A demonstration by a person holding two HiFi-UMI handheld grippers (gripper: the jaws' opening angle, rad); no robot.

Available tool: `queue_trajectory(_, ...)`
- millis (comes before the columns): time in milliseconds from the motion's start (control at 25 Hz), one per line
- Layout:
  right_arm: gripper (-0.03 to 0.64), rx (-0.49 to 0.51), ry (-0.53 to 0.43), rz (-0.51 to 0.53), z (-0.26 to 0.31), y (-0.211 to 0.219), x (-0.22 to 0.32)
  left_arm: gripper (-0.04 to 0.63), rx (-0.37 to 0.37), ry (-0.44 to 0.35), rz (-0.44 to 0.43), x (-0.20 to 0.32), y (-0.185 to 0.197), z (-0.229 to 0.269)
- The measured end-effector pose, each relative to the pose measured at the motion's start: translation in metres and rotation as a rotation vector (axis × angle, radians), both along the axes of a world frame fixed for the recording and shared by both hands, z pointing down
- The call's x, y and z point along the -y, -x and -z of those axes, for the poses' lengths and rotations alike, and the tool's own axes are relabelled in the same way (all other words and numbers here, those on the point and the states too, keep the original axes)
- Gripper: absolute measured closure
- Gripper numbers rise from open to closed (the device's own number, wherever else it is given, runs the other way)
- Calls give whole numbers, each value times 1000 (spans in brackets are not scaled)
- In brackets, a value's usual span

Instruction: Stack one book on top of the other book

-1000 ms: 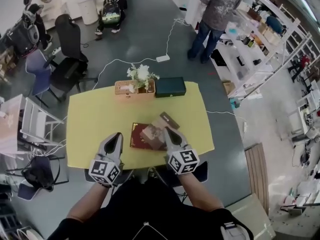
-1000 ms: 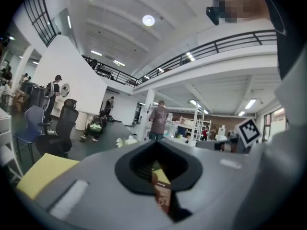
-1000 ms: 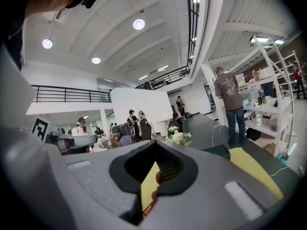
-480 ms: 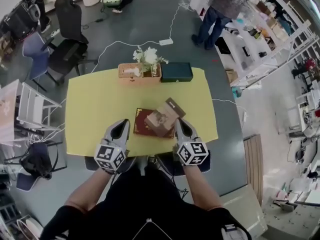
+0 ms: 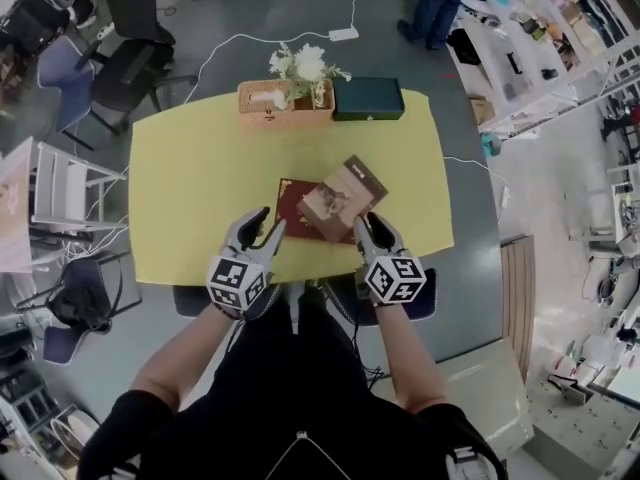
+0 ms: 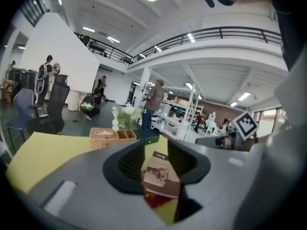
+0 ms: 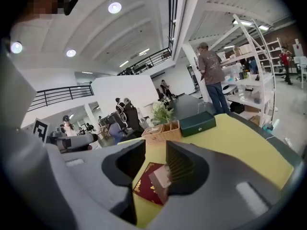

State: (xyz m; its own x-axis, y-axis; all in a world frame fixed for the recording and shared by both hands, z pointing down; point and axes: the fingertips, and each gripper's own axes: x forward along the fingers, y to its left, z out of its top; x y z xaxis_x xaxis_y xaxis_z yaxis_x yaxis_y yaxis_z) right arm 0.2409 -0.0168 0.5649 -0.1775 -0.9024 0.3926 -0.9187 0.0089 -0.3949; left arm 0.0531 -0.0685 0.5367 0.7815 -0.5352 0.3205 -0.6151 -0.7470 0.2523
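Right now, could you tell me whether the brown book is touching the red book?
Touching: head view shows the brown book lying askew on the red book.

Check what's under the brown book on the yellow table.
The red book lies under the brown book, with its left part showing. Its right part is covered, so the cover there cannot be seen.

At the far edge of your yellow table (image 5: 185, 198) sit a wicker box (image 5: 268, 108) holding white flowers (image 5: 303, 64) and, just beside it, a dark green case (image 5: 368, 100). Beyond the table a white cable (image 5: 240, 40) crosses the floor. Off the table's far left corner stand black office chairs (image 5: 128, 63).
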Motion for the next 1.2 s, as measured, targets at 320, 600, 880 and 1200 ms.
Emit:
queue_trajectory(320,348,14,101,66,-65,-26,17,343,72,171,-70,-17,-31,-86)
queue_trajectory(600,257,-64,200,183,-121,-57,38,290,87,395,-58,-30,-55,-153)
queue_trajectory(880,187,-109,286,308,-165,-100,69,270,87,620,-7,-43,-76,-210)
queue_trajectory(1200,155,-132,377,577,-210,-106,87,244,29,755,73,-49,-108,-236)
